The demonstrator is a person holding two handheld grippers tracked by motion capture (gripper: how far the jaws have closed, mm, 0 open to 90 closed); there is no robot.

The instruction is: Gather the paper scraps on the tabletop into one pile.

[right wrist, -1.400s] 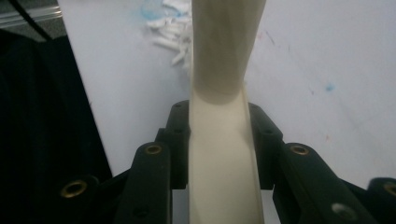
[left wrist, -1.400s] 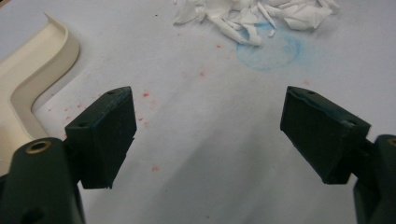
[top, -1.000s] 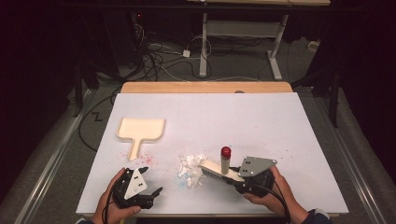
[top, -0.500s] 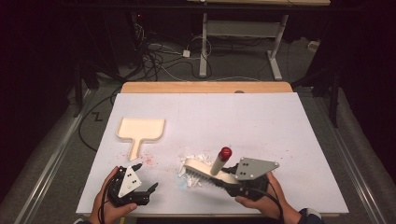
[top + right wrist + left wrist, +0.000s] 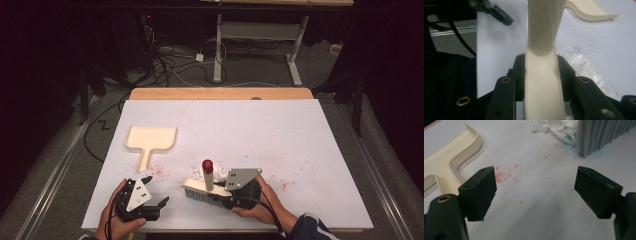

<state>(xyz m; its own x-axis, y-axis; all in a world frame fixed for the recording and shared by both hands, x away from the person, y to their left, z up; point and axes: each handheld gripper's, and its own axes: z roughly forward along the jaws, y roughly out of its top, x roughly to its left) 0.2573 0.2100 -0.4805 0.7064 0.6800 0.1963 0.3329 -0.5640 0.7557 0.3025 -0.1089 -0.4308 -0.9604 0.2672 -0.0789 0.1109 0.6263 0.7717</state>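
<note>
Two tools share the white-covered table (image 5: pixel 300 130): a cream plastic dustpan (image 5: pixel 150 140) lying towards the left edge, handle pointing at the near edge, and a cream hand brush with grey bristles and a red-tipped handle (image 5: pixel 202 187), which stands close to the near edge, a little left of the middle. The right gripper (image 5: pixel 220 192) has its jaws closed narrow on the brush's cream body; in the right gripper view the black fingers (image 5: pixel 519 72) press against both sides of it. The bristles rest on the table surface. The left gripper (image 5: pixel 150 197) sits near the near-left corner with its jaws spread wide and nothing between them, its fingers (image 5: pixel 480 191) pointing across the table top towards the dustpan's handle.

Crumpled white paper scraps (image 5: pixel 554 127) lie touching the grey bristles on the side facing the dustpan, so the sweep looks to be under way but not finished. Fine red specks (image 5: pixel 157 170) are scattered between the dustpan's handle and the brush, and more faint red dust (image 5: pixel 285 182) lies to the right of the right hand. The dustpan looks empty as far as the high view shows, and it is not held. My reading is that the work is in its early half: the brush is gripped and pushing, while steadying the pan, driving the scraps and specks into it, and clearing the far red dust all remain.
</note>
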